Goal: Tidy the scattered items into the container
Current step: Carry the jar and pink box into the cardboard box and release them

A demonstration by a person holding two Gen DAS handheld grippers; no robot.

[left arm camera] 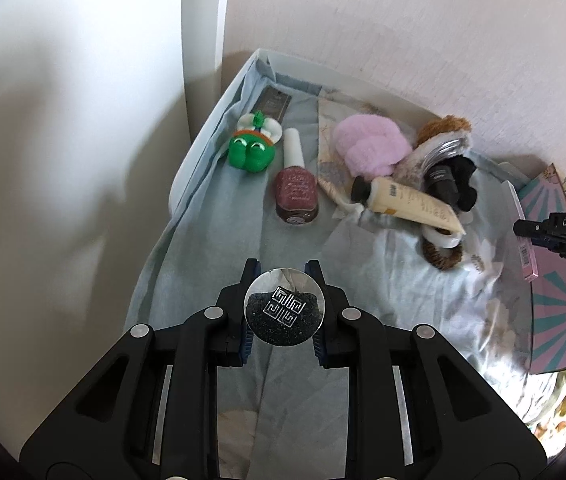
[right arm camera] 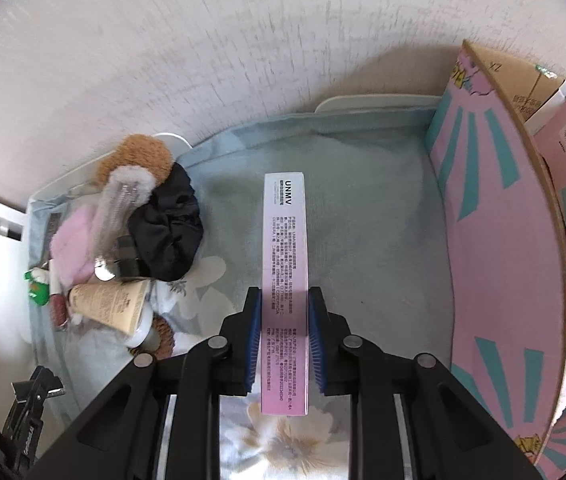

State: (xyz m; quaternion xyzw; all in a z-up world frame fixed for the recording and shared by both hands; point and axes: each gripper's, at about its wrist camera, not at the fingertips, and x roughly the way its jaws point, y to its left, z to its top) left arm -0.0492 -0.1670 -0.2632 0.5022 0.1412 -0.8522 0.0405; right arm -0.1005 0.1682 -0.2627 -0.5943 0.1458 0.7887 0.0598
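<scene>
The left gripper (left arm camera: 282,306) pinched a round compact (left arm camera: 285,307) above the cloth (left arm camera: 211,216); smooth and probably fragile, it needed rim-edge grip. The right gripper (right arm camera: 284,338) clamped a light, stiff box (right arm camera: 285,280) across its narrow sides, near the carton (right arm camera: 499,248).

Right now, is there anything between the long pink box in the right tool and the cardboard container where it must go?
Nothing visible blocks it. The right tool holds the long pink box over bare blue cloth; the pink cardboard container stands to its right. The scattered clutter, such as the black scrunchie, lies on the opposite side.

Pink carton (right arm camera: 523,240) — cropped; hair tie (left arm camera: 443,258) — half hidden
</scene>
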